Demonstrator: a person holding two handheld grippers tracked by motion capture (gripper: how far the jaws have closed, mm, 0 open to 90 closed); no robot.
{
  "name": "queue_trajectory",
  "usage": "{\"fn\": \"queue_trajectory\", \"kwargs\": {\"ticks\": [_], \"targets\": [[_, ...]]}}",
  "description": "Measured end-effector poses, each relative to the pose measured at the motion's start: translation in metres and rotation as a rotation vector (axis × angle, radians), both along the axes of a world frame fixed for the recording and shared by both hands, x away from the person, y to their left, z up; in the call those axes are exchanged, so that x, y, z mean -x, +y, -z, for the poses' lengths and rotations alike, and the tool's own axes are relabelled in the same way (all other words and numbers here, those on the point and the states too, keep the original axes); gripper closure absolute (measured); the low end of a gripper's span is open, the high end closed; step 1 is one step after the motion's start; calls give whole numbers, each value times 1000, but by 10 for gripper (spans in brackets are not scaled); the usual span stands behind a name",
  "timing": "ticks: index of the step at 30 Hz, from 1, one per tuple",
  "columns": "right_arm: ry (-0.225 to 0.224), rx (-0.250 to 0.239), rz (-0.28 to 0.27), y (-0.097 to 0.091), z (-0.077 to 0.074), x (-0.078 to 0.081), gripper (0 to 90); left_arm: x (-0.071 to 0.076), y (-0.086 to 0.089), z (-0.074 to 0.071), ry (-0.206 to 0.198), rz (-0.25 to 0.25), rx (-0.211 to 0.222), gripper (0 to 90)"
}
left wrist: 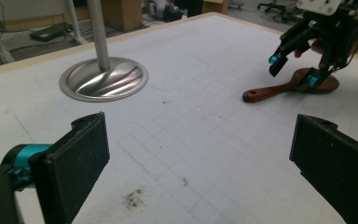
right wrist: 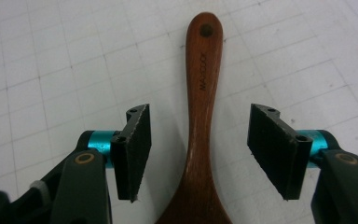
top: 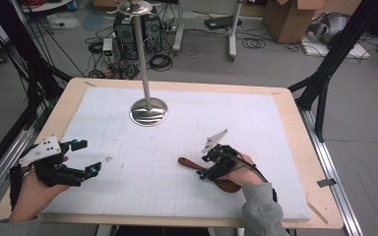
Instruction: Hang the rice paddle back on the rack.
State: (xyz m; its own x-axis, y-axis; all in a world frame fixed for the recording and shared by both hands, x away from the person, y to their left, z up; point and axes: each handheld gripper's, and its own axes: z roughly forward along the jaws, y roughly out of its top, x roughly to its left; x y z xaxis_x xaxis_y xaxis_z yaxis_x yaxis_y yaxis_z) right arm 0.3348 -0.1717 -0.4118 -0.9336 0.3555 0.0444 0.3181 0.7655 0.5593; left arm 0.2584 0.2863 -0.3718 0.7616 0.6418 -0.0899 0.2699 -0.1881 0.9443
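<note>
Wooden spoon [right wrist: 200,121] between open jaws — untouched

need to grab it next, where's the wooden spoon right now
In the high view the wooden spoon lies flat on the white mat, near right, its handle between the right gripper's open jaws.

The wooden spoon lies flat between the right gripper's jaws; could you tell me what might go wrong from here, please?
1. The wooden spoon lies flat on the white mat. The right gripper stands open astride its handle with gaps on both sides, so closing too high could miss, and too low could scrape the mat.
2. The handle widens toward the bowl, so the pads may slide along it.
3. Gripped near the bowl, the long handle might tip on lifting.
</note>
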Motion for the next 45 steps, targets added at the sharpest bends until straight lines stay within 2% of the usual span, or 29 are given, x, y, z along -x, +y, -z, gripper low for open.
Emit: {"fn": "queue_trajectory", "kwargs": {"ticks": [8,13,14,19,30,36,45], "targets": [[17,22,-7,1,2,0,444,0,-2,0,2,0,-9,51],[36,31,0,1,4,-1,459,0,-3,0,5,11,2,51],[43,46,0,2,6,-1,474,0,-4,-2,2,21,13,51],[54,53,5,2,6,-2,513,0,-2,-1,4,14,8,51],[48,81,16,0,6,-1,577,0,-3,-1,10,17,12,51],[26,118,25,3,5,1,616,1,-1,-4,3,28,43,51],[22,166,41,9,2,3,647,0,0,-1,11,23,39,51]]}}
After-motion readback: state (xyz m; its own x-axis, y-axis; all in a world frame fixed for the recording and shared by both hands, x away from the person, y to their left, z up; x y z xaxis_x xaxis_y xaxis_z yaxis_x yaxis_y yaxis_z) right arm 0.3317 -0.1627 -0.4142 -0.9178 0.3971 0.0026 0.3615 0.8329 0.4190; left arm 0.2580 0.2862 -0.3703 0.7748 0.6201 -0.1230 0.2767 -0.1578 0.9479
